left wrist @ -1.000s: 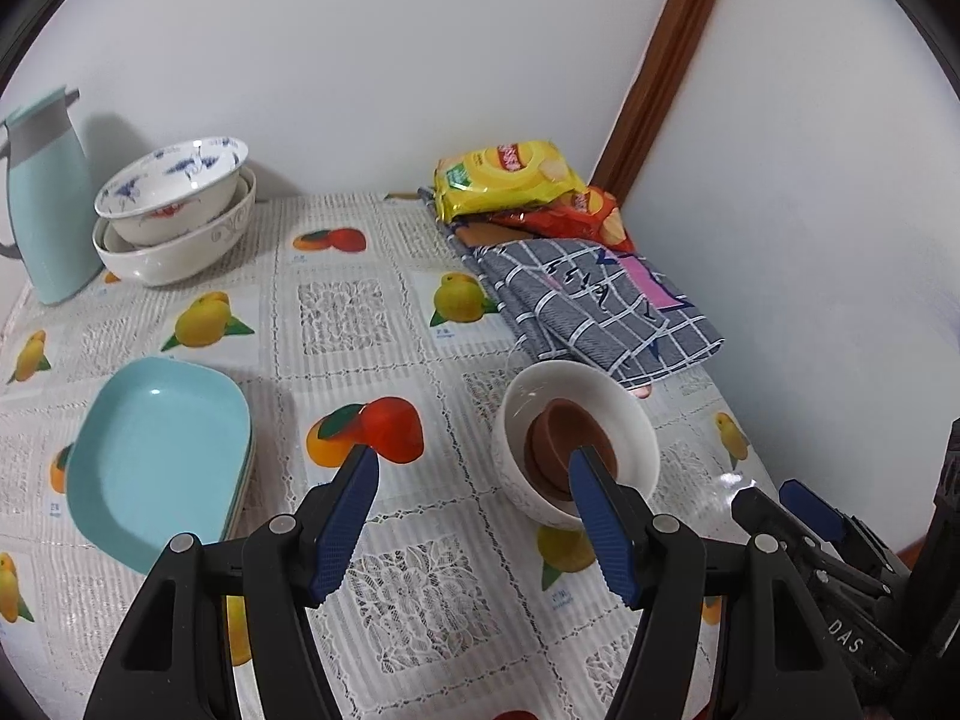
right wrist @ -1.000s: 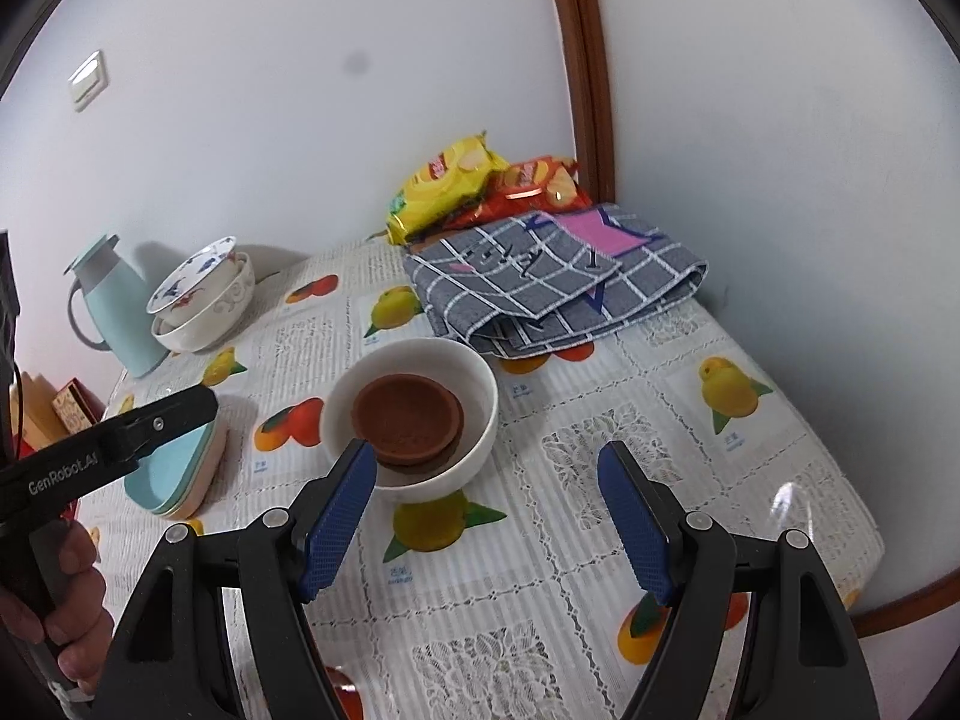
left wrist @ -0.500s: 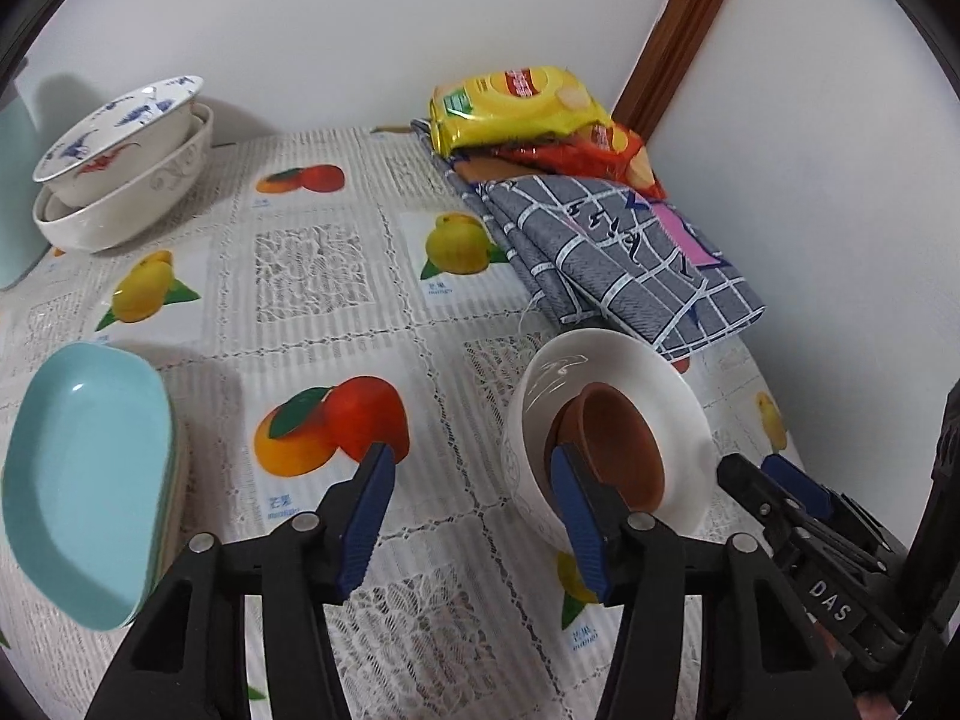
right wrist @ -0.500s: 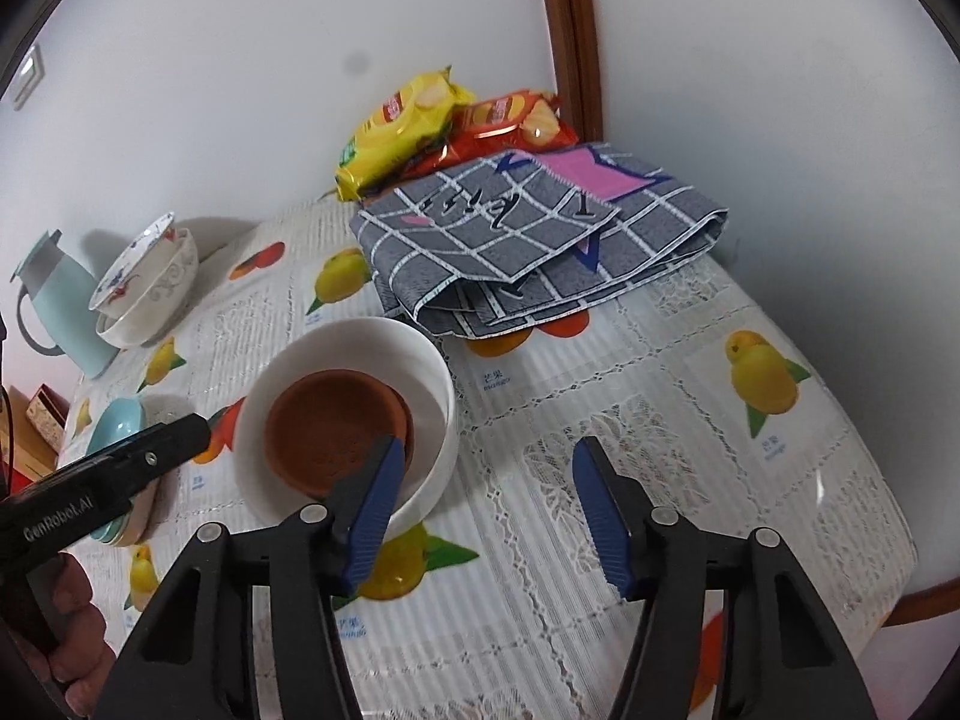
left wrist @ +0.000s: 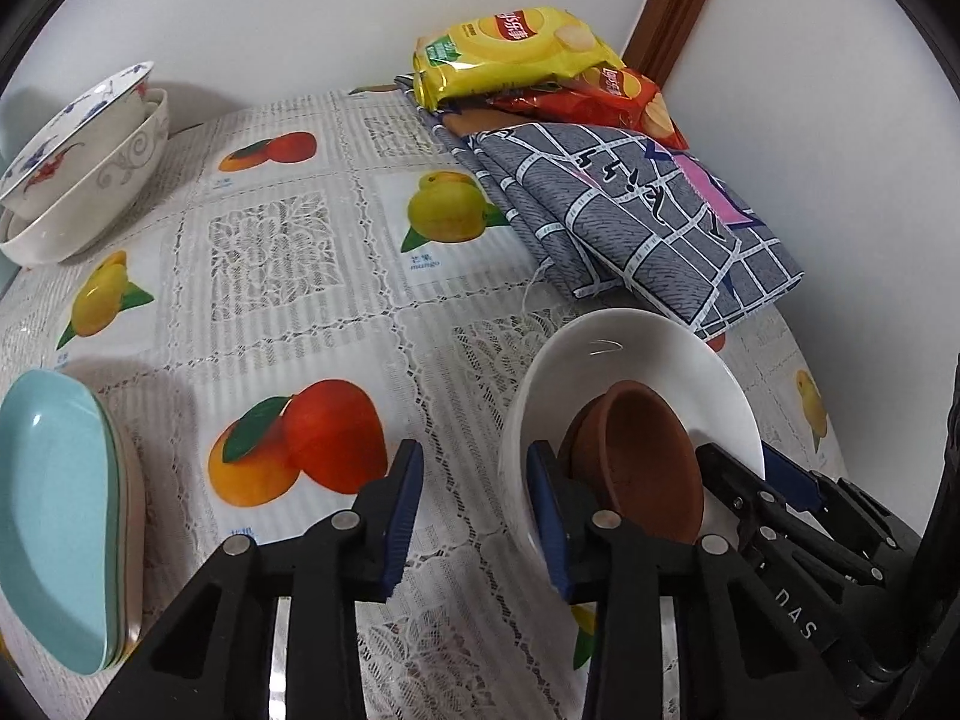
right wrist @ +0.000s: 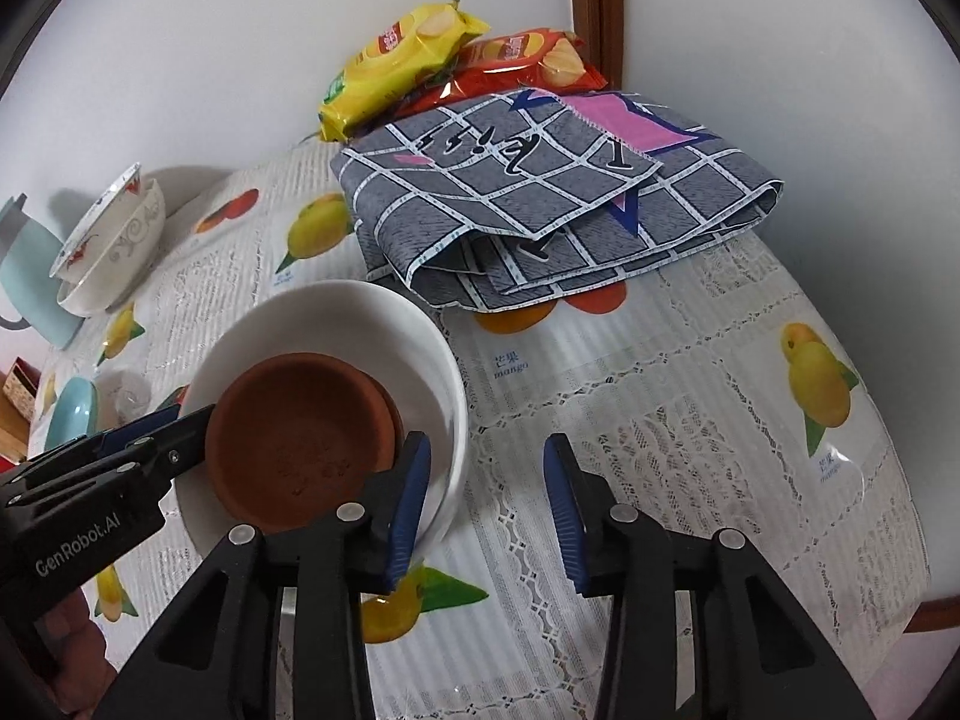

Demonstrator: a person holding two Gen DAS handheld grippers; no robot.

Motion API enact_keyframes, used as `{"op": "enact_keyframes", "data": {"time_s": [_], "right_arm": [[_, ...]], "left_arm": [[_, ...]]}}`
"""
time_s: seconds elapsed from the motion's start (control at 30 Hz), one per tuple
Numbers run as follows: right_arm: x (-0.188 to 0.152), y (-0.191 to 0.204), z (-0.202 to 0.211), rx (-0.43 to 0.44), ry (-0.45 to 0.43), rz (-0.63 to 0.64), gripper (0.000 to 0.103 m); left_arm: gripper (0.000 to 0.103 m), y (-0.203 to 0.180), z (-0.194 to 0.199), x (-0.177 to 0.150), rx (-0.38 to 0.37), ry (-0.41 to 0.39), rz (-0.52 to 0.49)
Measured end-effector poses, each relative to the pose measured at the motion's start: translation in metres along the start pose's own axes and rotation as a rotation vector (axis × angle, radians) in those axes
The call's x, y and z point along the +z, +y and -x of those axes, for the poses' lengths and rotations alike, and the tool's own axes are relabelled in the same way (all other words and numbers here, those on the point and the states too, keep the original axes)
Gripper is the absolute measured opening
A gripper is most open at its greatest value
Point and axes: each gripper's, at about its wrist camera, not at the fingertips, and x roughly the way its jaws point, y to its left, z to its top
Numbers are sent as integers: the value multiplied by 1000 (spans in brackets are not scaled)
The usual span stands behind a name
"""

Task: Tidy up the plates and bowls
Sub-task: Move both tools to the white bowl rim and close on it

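A white bowl (left wrist: 630, 354) holding brown clay bowls (left wrist: 642, 456) sits at the near right of the table; it also shows in the right wrist view (right wrist: 372, 324) with the brown bowls (right wrist: 294, 426). My left gripper (left wrist: 474, 498) is open and straddles the white bowl's left rim, one finger inside. My right gripper (right wrist: 486, 498) is open and straddles its right rim, left finger inside. Stacked patterned white bowls (left wrist: 78, 180) stand far left. Stacked turquoise plates (left wrist: 54, 510) lie near left.
A folded grey checked cloth (left wrist: 630, 216) lies far right with yellow and red chip bags (left wrist: 510, 48) behind it. A turquoise jug (right wrist: 30, 276) stands beside the patterned bowls. Walls close the far and right sides. The table edge (right wrist: 900, 570) is at right.
Both grippers have moved forward and down onto the white bowl, and both have narrowed. Each now has one finger inside the bowl's rim.
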Motion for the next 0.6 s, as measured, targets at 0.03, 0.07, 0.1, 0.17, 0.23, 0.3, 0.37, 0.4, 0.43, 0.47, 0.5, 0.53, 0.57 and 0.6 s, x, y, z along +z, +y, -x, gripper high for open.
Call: {"op": "enact_keyframes", "data": {"time_s": [0.03, 0.07, 0.1, 0.17, 0.23, 0.3, 0.37, 0.4, 0.43, 0.47, 0.5, 0.53, 0.57, 0.6], "right_arm": [[1, 0, -1, -1, 5, -5, 39], [1, -1, -2, -2, 9, -9, 39], [2, -1, -3, -4, 12, -13, 39], [4, -2, -5, -11, 23, -23, 39], [6, -2, -7, -21, 30, -30, 39], [7, -3, -11, -23, 42, -39, 39], [7, -4, -13, -20, 48, -49, 39], [7, -5, -13, -14, 48, -59, 39], [7, -5, -13, -13, 49, -62, 39], [7, -4, -13, -15, 48, -61, 39], [7, -4, -13, -15, 42, -59, 39], [7, -4, -13, -5, 37, -60, 38], [7, -5, -13, 4, 35, -64, 36], [7, -5, -13, 11, 33, -68, 35]], "left_arm": [[32, -1, -1, 1, 2, 2, -3], [30, -2, -2, 1, 2, 6, -5], [28, -3, -4, 2, -1, 11, -9], [27, -5, -6, 3, 2, 20, -16], [23, -7, -11, 4, -3, 39, -26], [20, -9, -14, 5, -12, 52, -28], [20, -11, -17, 6, 2, 55, -35], [20, -11, -19, 6, 5, 60, -36], [19, -10, -20, 6, -3, 61, -33], [19, -10, -21, 7, -11, 64, -27], [19, -8, -22, 8, -16, 67, -21], [19, -7, -23, 8, -18, 67, -18], [19, -7, -24, 9, -21, 66, -18], [19, -7, -24, 9, -22, 65, -21]]}}
